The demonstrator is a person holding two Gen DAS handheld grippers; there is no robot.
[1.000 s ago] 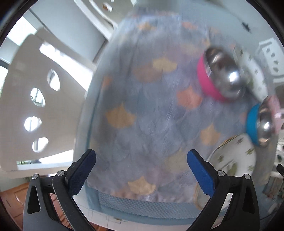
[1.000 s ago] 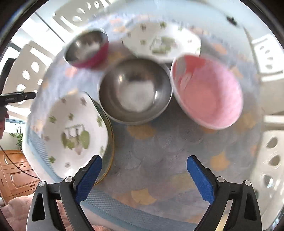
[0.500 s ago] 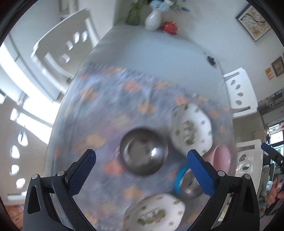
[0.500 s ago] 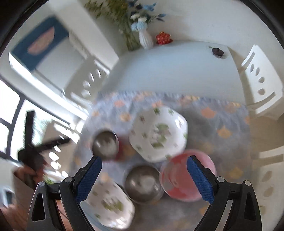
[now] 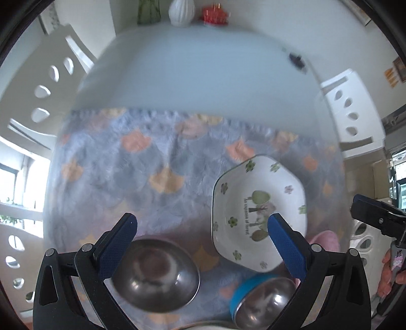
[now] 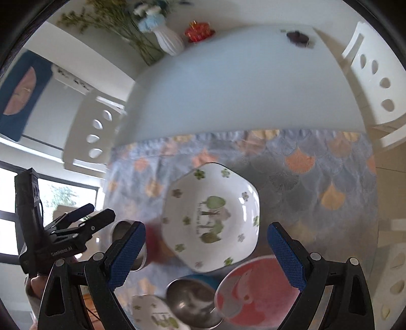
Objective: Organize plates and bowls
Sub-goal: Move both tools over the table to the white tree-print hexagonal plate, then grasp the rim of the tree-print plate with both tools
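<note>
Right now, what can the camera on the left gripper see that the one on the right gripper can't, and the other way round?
Only the left wrist view shows the plain steel bowl whole, between its open fingers.

Only the right wrist view shows most of the pink bowl, a second patterned plate at the bottom edge, and the flowers above the white vase.

Both show the white hexagonal plate with trees on the scalloped cloth, and the blue-sided steel bowl.

Home dining room: white table, cutout chairs, flower vase, wall picture.
</note>
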